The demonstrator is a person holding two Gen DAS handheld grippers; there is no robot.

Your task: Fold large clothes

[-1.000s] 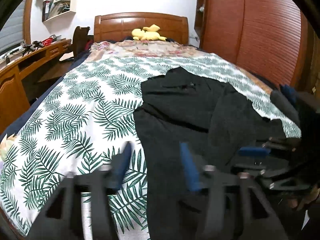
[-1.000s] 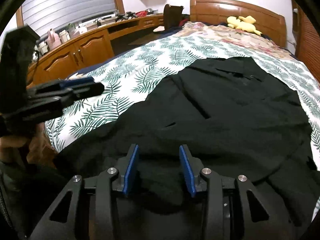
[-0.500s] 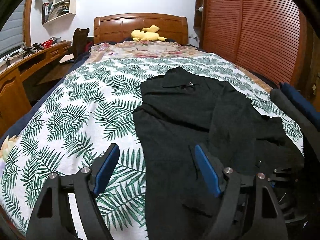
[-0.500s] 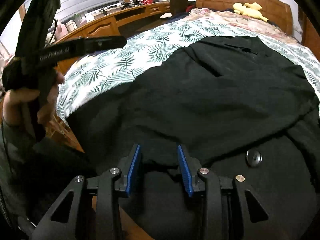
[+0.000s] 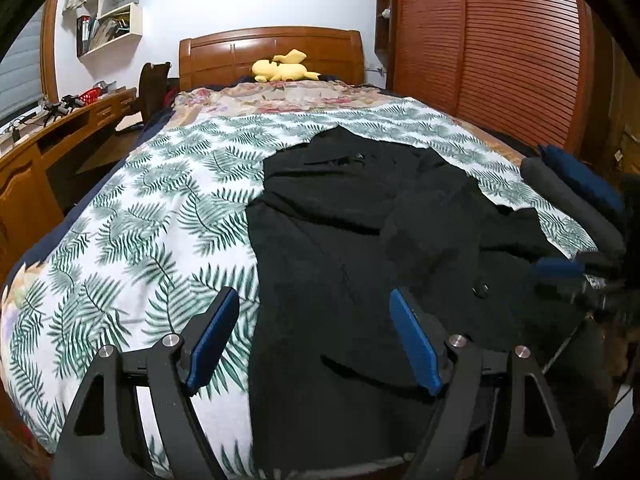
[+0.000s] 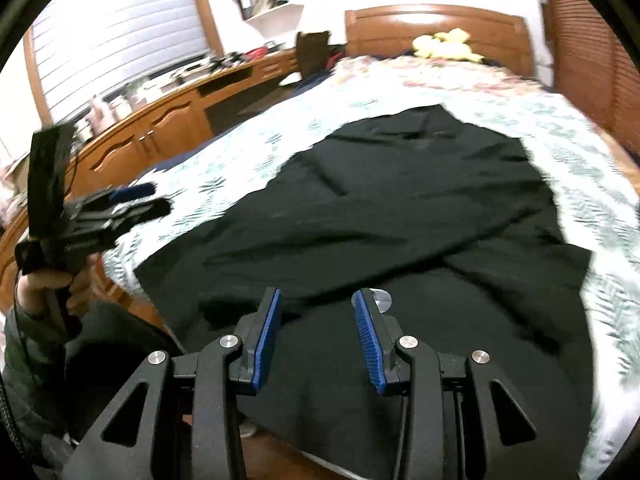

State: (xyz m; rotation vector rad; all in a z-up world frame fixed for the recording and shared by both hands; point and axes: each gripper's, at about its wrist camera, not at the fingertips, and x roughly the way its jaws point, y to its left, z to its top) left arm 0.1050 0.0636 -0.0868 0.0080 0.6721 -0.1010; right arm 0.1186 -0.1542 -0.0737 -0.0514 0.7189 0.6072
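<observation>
A large black coat [image 5: 360, 248] lies spread on the bed, collar toward the headboard, hem hanging over the near edge; it also fills the right wrist view [image 6: 400, 216]. My left gripper [image 5: 314, 328] is open and empty, jaws wide, just above the coat's lower left part. It also shows at the left of the right wrist view [image 6: 136, 200]. My right gripper [image 6: 316, 320] is open and empty above the coat's hem, near a button [image 6: 380, 300]. It appears blurred at the right of the left wrist view [image 5: 560, 276].
The bed carries a leaf-print sheet [image 5: 140, 220] and a yellow plush toy [image 5: 282, 68] by the wooden headboard [image 5: 272, 48]. A wooden desk [image 6: 160, 128] runs along the left. Folded dark clothes [image 5: 576, 196] sit at the bed's right edge beside a wardrobe [image 5: 500, 48].
My left gripper opened wide and settled over the coat. My right gripper opened, letting go of the hem fold between its pads, and swung upward.
</observation>
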